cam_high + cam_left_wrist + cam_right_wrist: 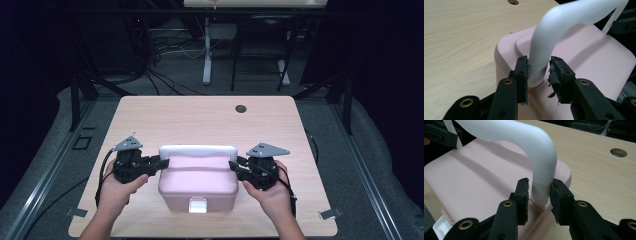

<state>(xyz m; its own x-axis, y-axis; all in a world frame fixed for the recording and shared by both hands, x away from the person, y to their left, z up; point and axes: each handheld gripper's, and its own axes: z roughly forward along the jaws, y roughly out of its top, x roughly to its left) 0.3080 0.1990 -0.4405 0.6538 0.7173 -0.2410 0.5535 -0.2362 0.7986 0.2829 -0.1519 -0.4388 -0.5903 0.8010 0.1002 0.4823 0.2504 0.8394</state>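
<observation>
Pink box (198,187) with a raised white handle (198,150) sits at the lower centre of the high view on a pale wooden surface (210,117), whose round cable hole (241,108) lies well apart toward the upper centre. Left gripper (159,164) and right gripper (233,167) flank the box, each half-closed around one upright end of the handle; whether the pads press on it cannot be told.
</observation>
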